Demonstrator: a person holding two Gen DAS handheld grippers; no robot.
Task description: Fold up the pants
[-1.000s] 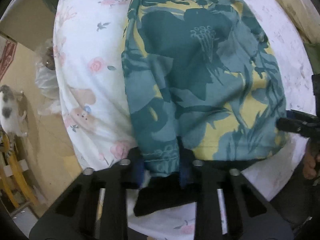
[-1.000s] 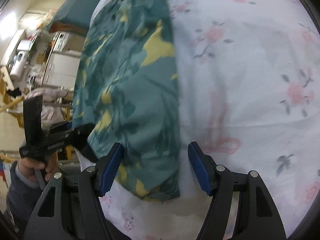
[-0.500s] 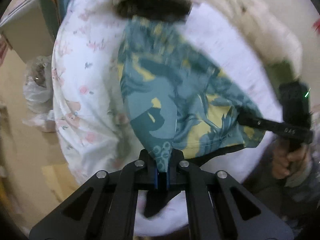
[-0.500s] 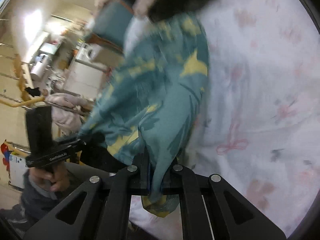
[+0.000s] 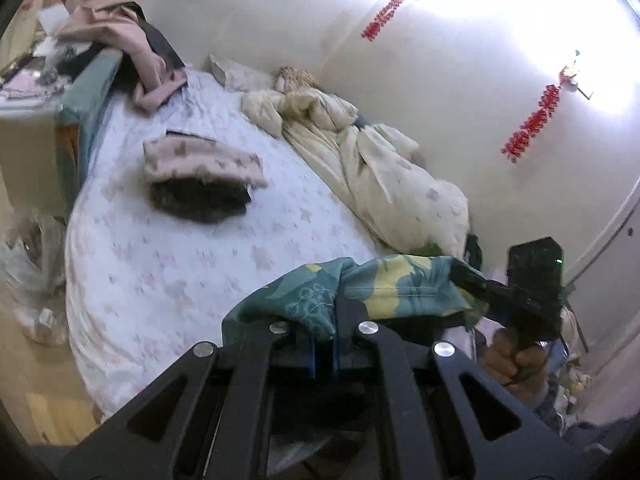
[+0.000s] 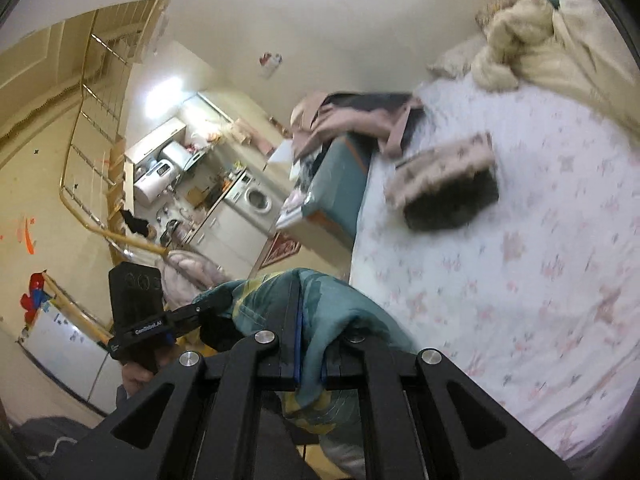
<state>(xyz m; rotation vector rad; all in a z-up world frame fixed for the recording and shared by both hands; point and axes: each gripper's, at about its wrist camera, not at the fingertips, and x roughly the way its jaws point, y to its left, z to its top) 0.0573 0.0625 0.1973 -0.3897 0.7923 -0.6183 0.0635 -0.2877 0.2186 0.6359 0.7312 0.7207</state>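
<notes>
The left gripper [image 5: 324,354] and the right gripper [image 6: 310,364] are both clenched on the pants [image 5: 380,288], each pinching one end of the same edge of the teal and yellow cloth. The step in hand looks like carrying that edge up and over to lay a fold.

To do it well, I would keep the two grippers level with each other and the span between them taut, so the cloth hangs flat rather than bunching as it does now around the left pads. Bring the held edge forward over the bed [image 5: 192,264] and lower both ends together, letting go only once the edge lies square on the layer beneath. Loosening one side early would twist the fold.

In the left wrist view the blue pads sit almost together with a thin ridge of cloth rising between them. In the right wrist view the pads are likewise nearly closed, with cloth draped over them and spilling down in front. Neither touches anything else.

The pants are held off the bed at its near edge; how much of them trails below cannot be seen. Farther up the bed lies a folded pile [image 5: 200,178], pink over dark, well apart from the pants. A pale quilt [image 5: 372,160] is heaped along the bed's far side against the wall.
</notes>
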